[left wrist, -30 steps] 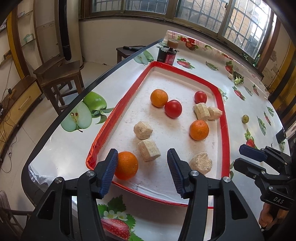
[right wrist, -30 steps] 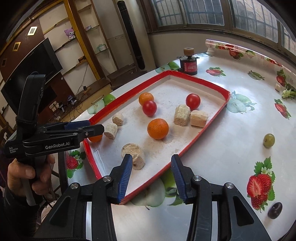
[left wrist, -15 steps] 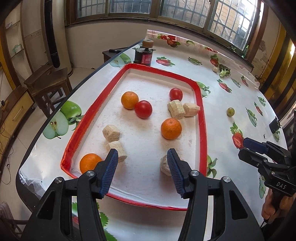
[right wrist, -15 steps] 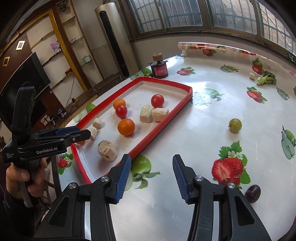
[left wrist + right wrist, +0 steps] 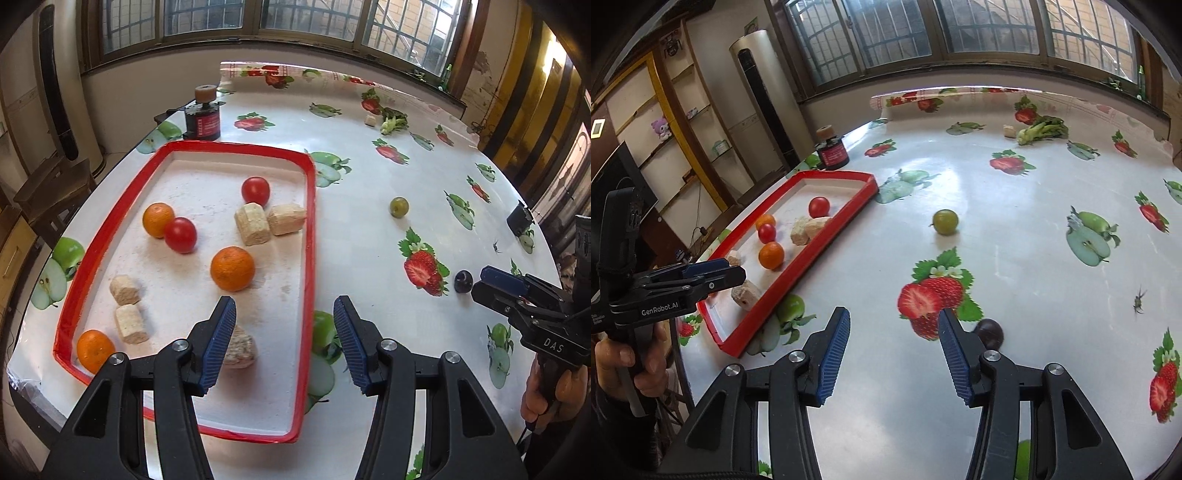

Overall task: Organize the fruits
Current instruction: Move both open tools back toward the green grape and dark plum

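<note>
The left gripper (image 5: 284,341) is held over the near right part of the red tray (image 5: 309,236), its jaws standing apart with nothing between them; a pale chunk (image 5: 240,347) is seen just behind the left jaw, and the tray's right rim runs between the jaws. Ahead of them in the tray are seen three oranges (image 5: 232,268), two tomatoes (image 5: 180,235) and more pale chunks (image 5: 252,223). The right gripper (image 5: 894,350) is held over the table (image 5: 1015,258), well right of the tray; its jaws have just been opening, stand fairly wide, and nothing is gripped. A dark plum (image 5: 990,333) lies on the table just beyond the right jaw, partly hidden by it. A green fruit (image 5: 945,221) lies farther ahead, between the jaws' lines, well apart from both
</note>
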Motion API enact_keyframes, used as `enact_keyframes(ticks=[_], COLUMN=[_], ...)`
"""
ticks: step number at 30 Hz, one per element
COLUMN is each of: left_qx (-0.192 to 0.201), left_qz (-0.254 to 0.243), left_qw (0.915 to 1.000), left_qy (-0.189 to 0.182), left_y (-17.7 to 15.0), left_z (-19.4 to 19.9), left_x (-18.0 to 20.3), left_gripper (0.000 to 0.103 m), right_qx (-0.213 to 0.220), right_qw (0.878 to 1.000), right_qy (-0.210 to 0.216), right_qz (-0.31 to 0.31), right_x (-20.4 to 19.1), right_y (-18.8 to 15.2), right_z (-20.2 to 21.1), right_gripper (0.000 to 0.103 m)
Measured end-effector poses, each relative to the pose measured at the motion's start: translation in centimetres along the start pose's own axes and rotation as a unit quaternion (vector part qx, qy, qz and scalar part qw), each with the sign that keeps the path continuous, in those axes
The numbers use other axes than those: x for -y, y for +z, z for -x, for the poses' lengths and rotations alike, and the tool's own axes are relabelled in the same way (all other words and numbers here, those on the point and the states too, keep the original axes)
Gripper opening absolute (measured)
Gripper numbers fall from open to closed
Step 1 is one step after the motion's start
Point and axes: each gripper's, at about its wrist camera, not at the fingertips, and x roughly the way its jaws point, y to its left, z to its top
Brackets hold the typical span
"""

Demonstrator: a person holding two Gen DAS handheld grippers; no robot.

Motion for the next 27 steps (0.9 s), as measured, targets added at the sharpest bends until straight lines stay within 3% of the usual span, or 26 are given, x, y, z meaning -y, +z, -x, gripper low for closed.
enact_keyframes(ticks=[15, 17, 27], left_qx=[-0.015, -0.016, -0.044], left_qz=[-0.037, -0.041, -0.054], left_qw=[0.9984, 0.9980, 0.9959], left_qy=[-0.039, -0.045, -0.058], left_y=[2.4, 3.0, 6.1], left_z=[-2.3, -3.0, -8.3], left_x=[5.5, 6.3, 10.0], left_gripper=[0.056, 0.060, 0.060], right_qx=[-0.009, -0.015, -0.029], right_qw=[0.999, 0.998, 0.997], right_qy=[-0.035, -0.045, -0.069], right_qz=[-0.038, -0.034, -0.006], right_x=[4.4, 4.5, 4.4], right_y=[-1.5, -1.4, -0.8], right_z=[0.1, -0.5, -2.3], right_gripper=[0.052, 0.052, 0.052])
